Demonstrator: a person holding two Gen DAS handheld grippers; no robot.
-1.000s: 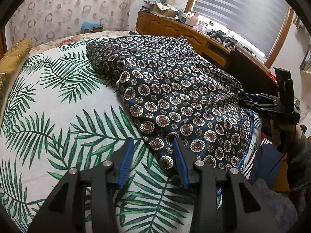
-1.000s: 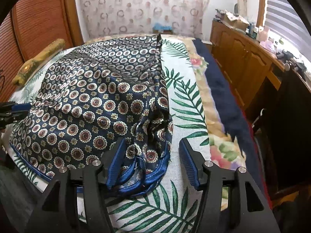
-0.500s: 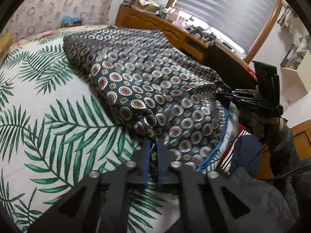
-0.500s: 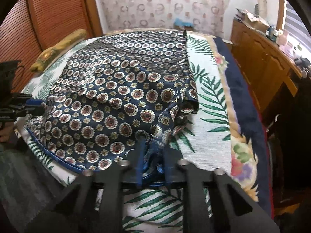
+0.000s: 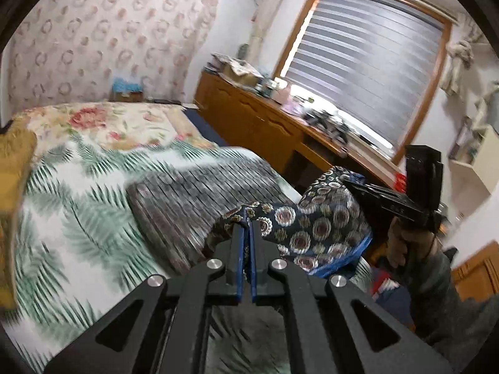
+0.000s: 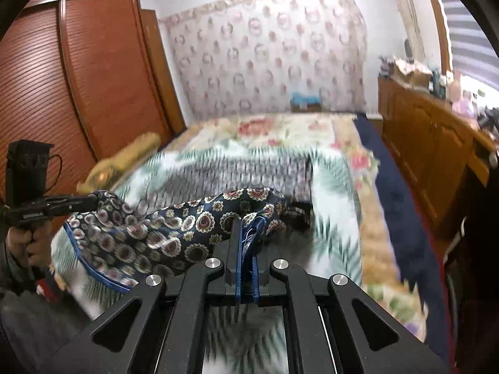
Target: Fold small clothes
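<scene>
The navy medallion-print garment (image 5: 315, 221) sits at lower centre of both views, its near hem lifted off the palm-leaf bedspread (image 5: 71, 218) while the far part lies blurred on the bed. The left gripper (image 5: 246, 233) and right gripper (image 6: 246, 233) are each pinched tight on a hem corner. This looks like the first fold; next, both corners likely need carrying level toward the far edge. A cardboard box (image 5: 238, 70) sits on the dresser (image 5: 249, 115), contents unclear.

Motion blur smears the bed (image 5: 78, 218) and the far half of the cloth (image 5: 187, 199); clutter on the sideboard (image 5: 280, 90) is unreadable.
</scene>
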